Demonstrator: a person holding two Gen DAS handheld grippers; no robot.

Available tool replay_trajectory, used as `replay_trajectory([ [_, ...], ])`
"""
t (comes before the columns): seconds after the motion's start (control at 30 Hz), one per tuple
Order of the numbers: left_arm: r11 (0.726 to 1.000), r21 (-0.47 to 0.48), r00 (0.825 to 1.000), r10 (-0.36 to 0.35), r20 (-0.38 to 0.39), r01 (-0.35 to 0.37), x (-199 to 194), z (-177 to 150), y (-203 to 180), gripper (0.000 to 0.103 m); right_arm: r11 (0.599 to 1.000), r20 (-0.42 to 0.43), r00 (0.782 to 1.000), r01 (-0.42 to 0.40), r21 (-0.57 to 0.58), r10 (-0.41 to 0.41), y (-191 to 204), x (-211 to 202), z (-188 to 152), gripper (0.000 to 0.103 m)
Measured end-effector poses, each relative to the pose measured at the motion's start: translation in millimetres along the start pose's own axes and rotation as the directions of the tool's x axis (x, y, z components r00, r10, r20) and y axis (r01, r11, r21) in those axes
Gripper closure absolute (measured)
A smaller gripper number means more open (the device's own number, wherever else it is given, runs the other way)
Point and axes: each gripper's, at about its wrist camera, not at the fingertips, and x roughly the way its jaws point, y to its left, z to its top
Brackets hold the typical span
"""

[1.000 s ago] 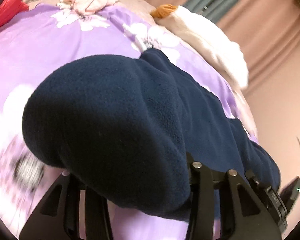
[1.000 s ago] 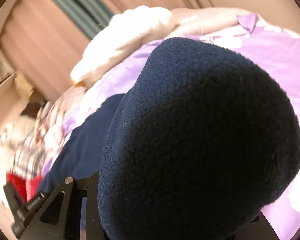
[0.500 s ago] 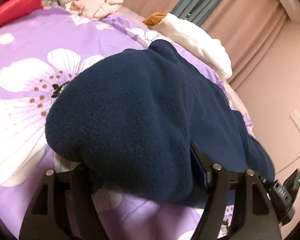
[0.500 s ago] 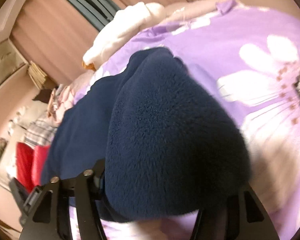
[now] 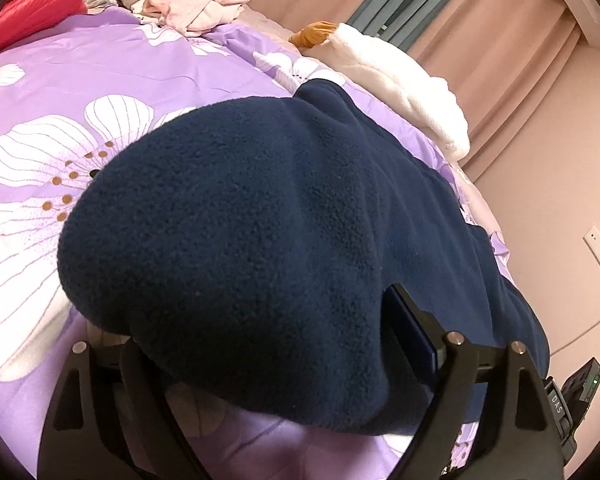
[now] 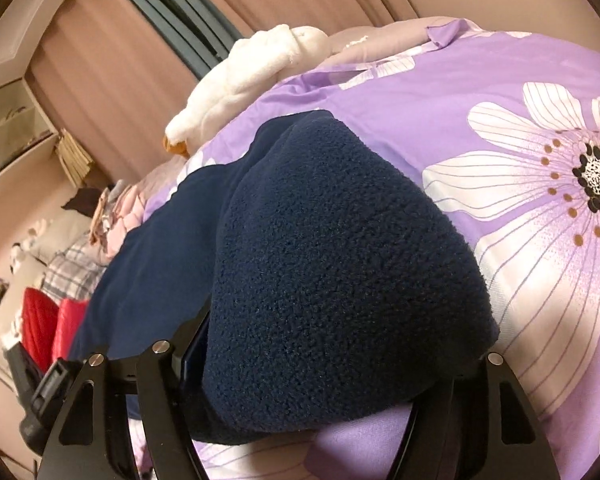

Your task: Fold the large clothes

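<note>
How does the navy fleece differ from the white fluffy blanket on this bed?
The navy fleece is dark and bunched over both hand-held grippers, left and right; the white fluffy blanket is pale and untouched. The fleece stretches across the purple floral bedspread near the cameras; the blanket lies heaped at the far edge by the curtains. Both look soft and thick.

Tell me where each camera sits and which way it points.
Left wrist: on the left gripper, looking along its fingers over the navy fleece garment toward the pink clothes pile; only black gripper fingers show.
Right wrist: on the right gripper, facing the curtain; its fingers show.
Shared: the garment, the purple floral bedspread, the white blanket.
</note>
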Motion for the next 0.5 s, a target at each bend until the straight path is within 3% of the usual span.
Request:
replay_trajectory([
  [0.5,1.000,-0.012,1.000,0.007,0.003,-0.007,1.4,3.1,-0.8,0.012,0.999,0.031,0.999,0.037,-0.001,-0.037,0.8,-7.3,-5.1,0.034],
])
